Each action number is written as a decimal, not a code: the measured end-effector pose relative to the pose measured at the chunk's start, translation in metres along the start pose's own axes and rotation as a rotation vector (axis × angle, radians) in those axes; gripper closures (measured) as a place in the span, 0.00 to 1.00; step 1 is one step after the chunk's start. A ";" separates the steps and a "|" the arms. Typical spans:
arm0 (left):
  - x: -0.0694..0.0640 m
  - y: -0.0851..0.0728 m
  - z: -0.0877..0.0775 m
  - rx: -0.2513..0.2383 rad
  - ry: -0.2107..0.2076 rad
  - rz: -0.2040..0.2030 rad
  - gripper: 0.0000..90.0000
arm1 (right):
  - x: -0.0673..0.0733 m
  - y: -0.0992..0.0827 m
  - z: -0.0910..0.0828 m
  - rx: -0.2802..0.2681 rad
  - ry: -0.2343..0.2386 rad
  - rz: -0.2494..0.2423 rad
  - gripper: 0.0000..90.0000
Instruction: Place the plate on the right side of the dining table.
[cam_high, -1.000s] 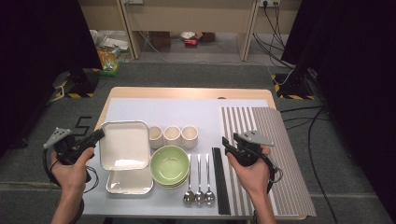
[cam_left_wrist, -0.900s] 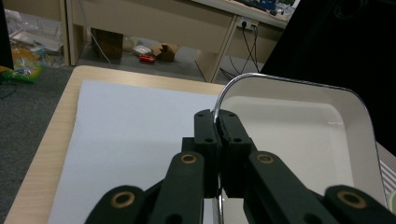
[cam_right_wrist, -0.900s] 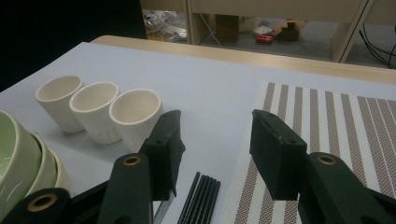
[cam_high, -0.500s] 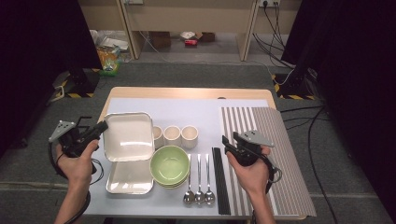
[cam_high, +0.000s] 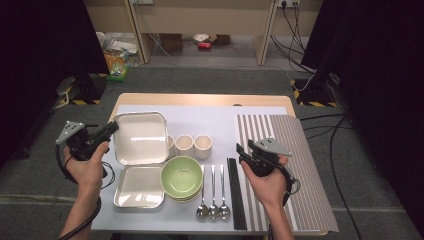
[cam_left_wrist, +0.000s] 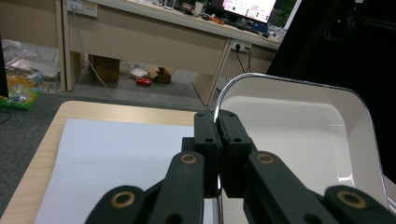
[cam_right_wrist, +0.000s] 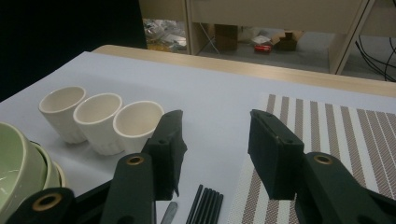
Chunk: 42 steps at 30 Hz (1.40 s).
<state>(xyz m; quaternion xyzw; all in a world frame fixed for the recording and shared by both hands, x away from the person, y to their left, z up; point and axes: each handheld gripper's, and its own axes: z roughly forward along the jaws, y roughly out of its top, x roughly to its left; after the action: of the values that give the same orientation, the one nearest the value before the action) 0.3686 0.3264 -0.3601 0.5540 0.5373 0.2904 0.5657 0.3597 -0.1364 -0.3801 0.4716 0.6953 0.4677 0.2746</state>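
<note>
Left gripper (cam_high: 111, 129) jaws clamp the rim of 1 white tray (cam_high: 141, 137); right gripper (cam_right_wrist: 215, 140) jaws stand open, 3 cups (cam_right_wrist: 100, 119) left of them.

Three small cream ceramic cups (cam_high: 193, 145) stand in a row on the white table covering (cam_high: 215, 117). In front of them sits a stack of pale green bowls (cam_high: 182, 177), with a second white square tray (cam_high: 139, 186) lying flat just beside it. Three metal spoons (cam_high: 213, 192) lie side by side, then what look like black chopsticks (cam_high: 235, 192), touching the brown-and-white striped placemat (cam_high: 300, 170).
</note>
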 end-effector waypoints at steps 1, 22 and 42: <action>-0.001 0.001 0.001 -0.002 0.000 0.001 0.97 | 0.000 0.000 0.000 0.000 -0.001 0.000 0.62; -0.014 0.014 0.018 -0.034 -0.022 0.019 0.97 | 0.004 0.006 0.001 -0.011 0.004 0.002 0.62; -0.033 0.016 0.041 -0.023 -0.051 0.020 0.97 | 0.011 0.014 0.005 -0.023 0.019 0.003 0.63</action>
<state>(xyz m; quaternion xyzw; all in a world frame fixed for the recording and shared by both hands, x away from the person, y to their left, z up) 0.4023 0.2866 -0.3434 0.5602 0.5136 0.2879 0.5827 0.3647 -0.1224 -0.3693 0.4648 0.6918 0.4806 0.2727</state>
